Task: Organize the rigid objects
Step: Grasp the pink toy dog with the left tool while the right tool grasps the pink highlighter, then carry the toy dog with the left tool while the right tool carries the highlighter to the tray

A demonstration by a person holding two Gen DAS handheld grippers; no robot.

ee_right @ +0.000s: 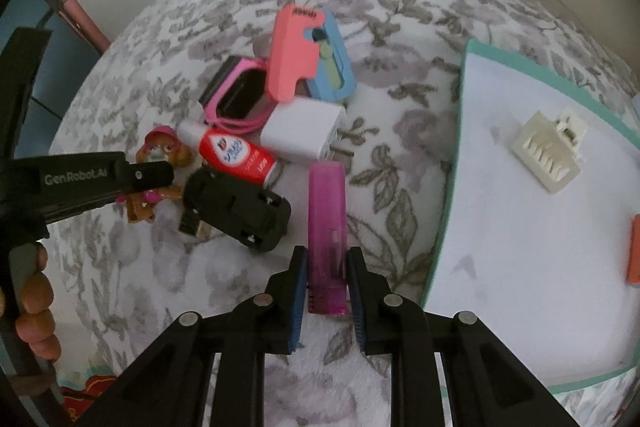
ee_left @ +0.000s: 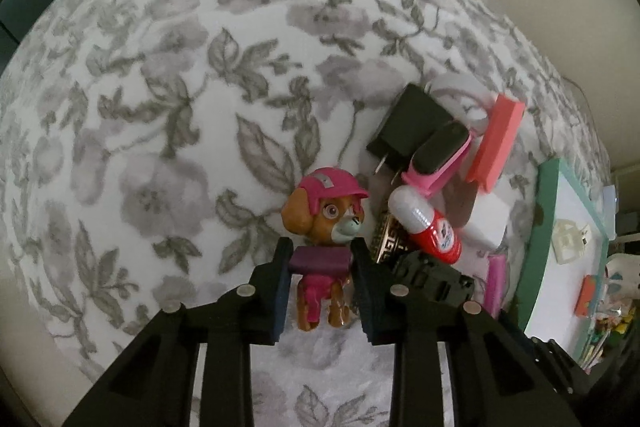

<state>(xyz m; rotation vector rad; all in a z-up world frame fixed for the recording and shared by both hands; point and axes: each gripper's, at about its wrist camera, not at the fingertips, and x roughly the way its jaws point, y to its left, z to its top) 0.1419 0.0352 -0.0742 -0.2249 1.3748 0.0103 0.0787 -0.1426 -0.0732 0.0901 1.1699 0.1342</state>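
Floral bedspread (ee_left: 168, 75), left tool (ee_left: 320, 263) gripping toy dog (ee_left: 324, 215)

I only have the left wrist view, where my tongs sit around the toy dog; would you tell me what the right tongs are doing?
Observer: The right tongs straddle a purple lighter lying on the floral blanket.
Operator: Thank you. Are they clamped on it?
Observer: The pads sit right at its sides, but I cannot tell whether they are pressing on it.
Operator: What is on the white board beyond a cream clip?
Observer: Besides the cream hair clip, an orange item shows at the white board's right edge, cut off by the frame.
Operator: And behind the coral piece?
Observer: The coral piece overlaps a blue holder.
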